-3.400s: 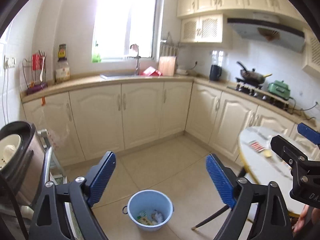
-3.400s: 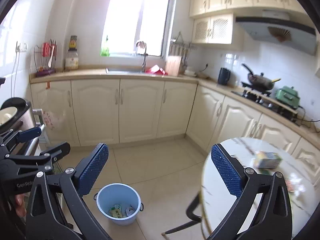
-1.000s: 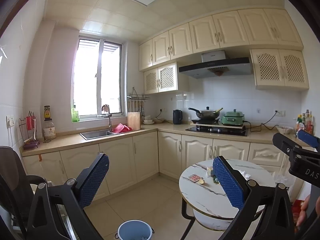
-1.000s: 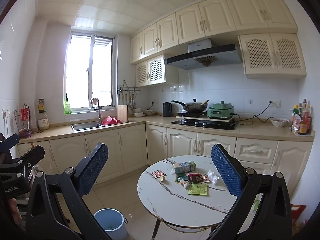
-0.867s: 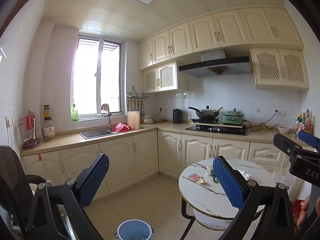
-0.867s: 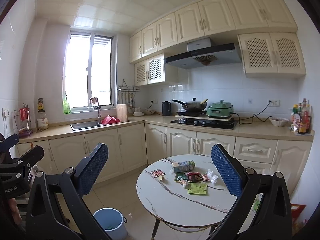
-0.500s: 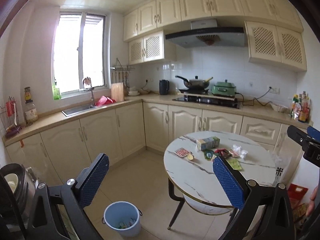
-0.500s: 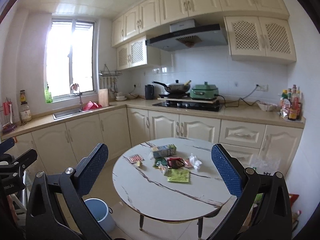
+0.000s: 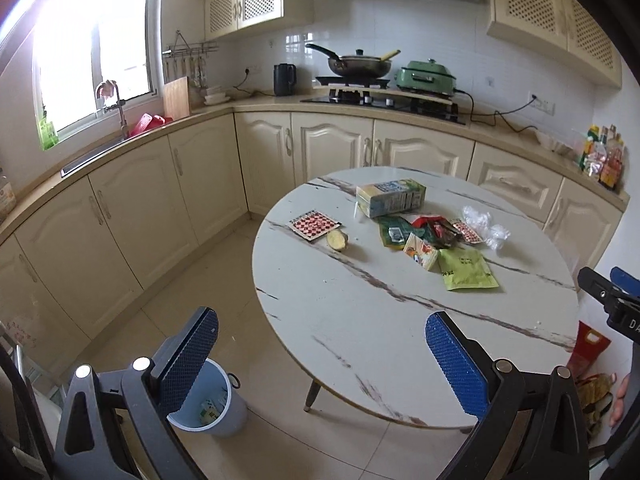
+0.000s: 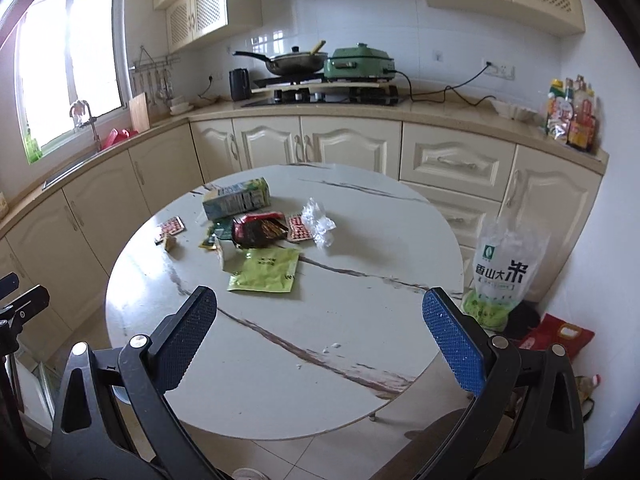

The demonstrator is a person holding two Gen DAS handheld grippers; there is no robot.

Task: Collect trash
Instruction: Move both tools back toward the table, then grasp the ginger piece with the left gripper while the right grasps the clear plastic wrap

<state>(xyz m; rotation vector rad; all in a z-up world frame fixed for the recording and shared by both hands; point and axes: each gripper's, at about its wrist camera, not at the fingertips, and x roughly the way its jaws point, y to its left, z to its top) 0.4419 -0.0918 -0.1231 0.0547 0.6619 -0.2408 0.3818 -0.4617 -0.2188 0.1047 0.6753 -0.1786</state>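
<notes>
Scattered wrappers (image 10: 264, 270) on round table (image 10: 360, 320)

- Daylight pours through the window (image 9: 92, 48) on the left, blown out white with glare
- The table (image 10: 360, 320) top shows a soft sheen
- Cabinets (image 9: 120, 208) curve at the edges; corners go black
- Sharp overall, no blur
</notes>
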